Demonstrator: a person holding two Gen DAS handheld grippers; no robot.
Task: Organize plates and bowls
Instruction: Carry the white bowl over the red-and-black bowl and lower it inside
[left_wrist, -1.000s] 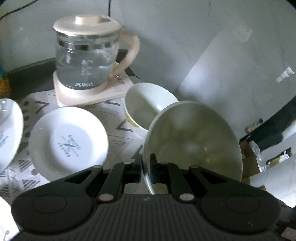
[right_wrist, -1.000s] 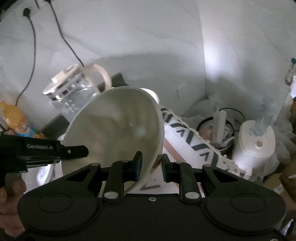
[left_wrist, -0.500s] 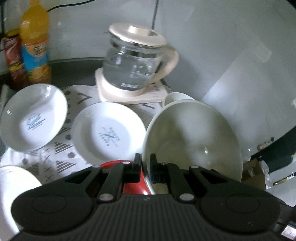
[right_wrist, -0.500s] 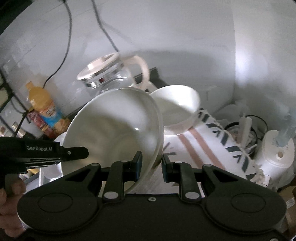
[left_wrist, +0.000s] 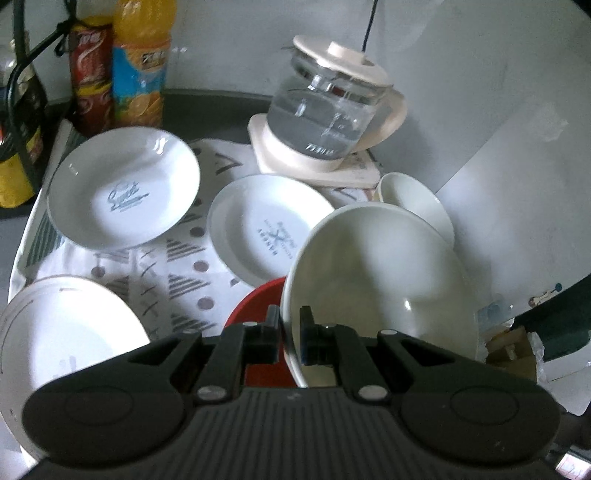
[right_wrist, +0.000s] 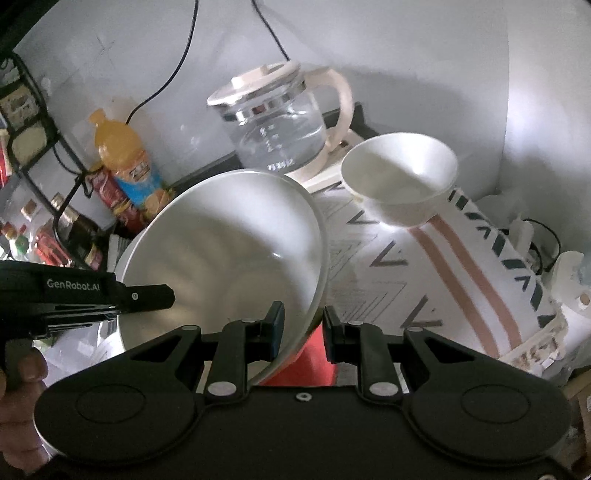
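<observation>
Both grippers hold one large white bowl (left_wrist: 380, 280), tilted, above the table. My left gripper (left_wrist: 290, 332) is shut on its left rim. My right gripper (right_wrist: 301, 325) clamps its right rim (right_wrist: 236, 251), with a small gap at the right finger. A red dish (left_wrist: 258, 306) lies under the bowl and also shows in the right wrist view (right_wrist: 314, 358). A small white bowl (right_wrist: 399, 181) stands by the kettle. Two white plates with printed marks (left_wrist: 122, 192) (left_wrist: 266, 225) and another white plate (left_wrist: 66, 332) lie on the patterned cloth (left_wrist: 177, 280).
A glass kettle (left_wrist: 328, 110) on its cream base stands at the back. An orange drink bottle (left_wrist: 138, 62), a red can (left_wrist: 90, 74) and dark bottles (right_wrist: 77, 236) stand at the back left. White appliances (right_wrist: 569, 280) sit off the table's right edge.
Both grippers have carried the large bowl back and to the left together. More plates and the bottles have come into view, and the red dish now shows beneath the bowl.
</observation>
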